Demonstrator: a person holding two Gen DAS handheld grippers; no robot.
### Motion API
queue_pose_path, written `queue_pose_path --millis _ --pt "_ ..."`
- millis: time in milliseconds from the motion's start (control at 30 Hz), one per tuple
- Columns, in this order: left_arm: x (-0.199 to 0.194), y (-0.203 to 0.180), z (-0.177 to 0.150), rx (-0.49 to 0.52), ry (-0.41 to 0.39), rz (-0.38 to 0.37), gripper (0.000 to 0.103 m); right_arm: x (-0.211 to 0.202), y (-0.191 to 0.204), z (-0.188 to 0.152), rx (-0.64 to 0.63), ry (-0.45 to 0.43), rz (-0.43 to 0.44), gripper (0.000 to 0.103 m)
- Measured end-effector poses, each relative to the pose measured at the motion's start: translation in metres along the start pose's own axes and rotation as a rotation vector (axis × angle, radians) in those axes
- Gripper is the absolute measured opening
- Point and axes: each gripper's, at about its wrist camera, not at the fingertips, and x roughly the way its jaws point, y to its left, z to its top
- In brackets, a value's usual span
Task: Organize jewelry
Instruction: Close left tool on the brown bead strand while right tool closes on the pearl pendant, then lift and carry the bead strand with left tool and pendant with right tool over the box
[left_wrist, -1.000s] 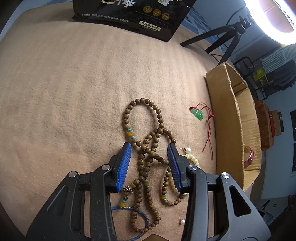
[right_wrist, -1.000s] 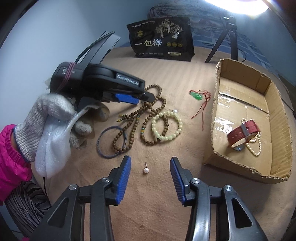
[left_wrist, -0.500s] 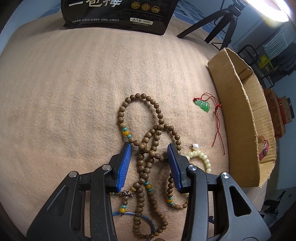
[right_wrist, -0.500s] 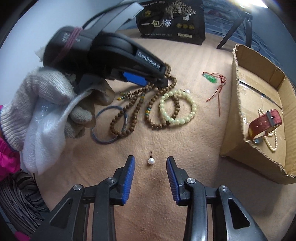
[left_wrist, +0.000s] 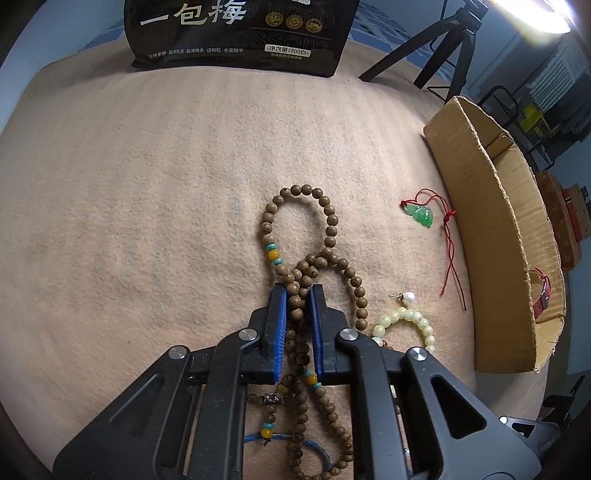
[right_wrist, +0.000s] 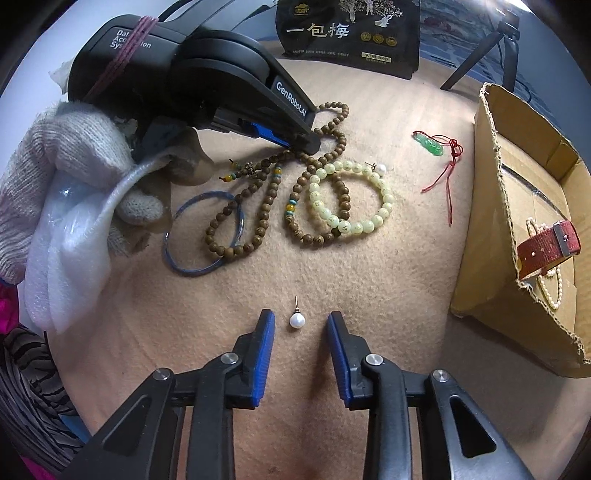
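**Clerk:** Left gripper (left_wrist: 297, 295), item one: blue pads clenched on a doubled strand of the long brown wooden bead necklace with turquoise and amber spacers (left_wrist: 328, 229). Its jaws have just been closing, and the beads sit pinched between them. The necklace runs lengthwise along the gripper's own line, its free loop stretching on toward the far edge of the tan felt-covered desk (left_wrist: 147, 184).

**Checker:** And the right one?

**Clerk:** Right gripper (right_wrist: 301, 323), item two: jaws have just been narrowing but stand apart, touching nothing. The small white pearl stud earring (right_wrist: 297, 319) lies between the tips, post pointing away from the gripper toward the far edge. The right hand is the nearer to it; the left is busy well apart.

**Checker:** Destination?

**Clerk:** Open brown cardboard box (right_wrist: 491, 206) at the desk's right edge, already holding a red watch strap (right_wrist: 546, 247).

**Checker:** Any writing?

**Clerk:** Black snack pouch (left_wrist: 240, 33) at the far edge reads "一包梅", with "500克" on a small label. The left gripper's housing reads "GenRobot.AI".
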Motion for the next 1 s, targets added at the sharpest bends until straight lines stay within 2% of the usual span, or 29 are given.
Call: queue_pose_path --millis 167,267,333,600,1000 --pt "-0.001 0.000 -0.001 -0.001 -0.001 -0.003 0.010 0.002 0.000 0.000 -0.015 0.001 -0.012 0.023" --pt "-0.004 0.002 -0.003 -0.001 -0.003 -0.005 0.010 0.001 0.001 0.000 -0.019 -0.001 -0.012 0.015" --pt "-0.005 0.002 -0.002 -0.001 -0.003 -0.005 0.010 0.003 0.000 0.001 -0.023 0.001 -0.012 0.006" --pt "-0.021 0.012 0.001 -0.025 -0.041 -0.010 0.010 -0.002 0.003 0.000 -0.022 -0.010 -0.010 0.006" --pt "-0.069 0.021 0.011 -0.052 -0.153 -0.043 0.010 -0.027 0.003 0.001 -0.013 -0.067 0.000 0.006"
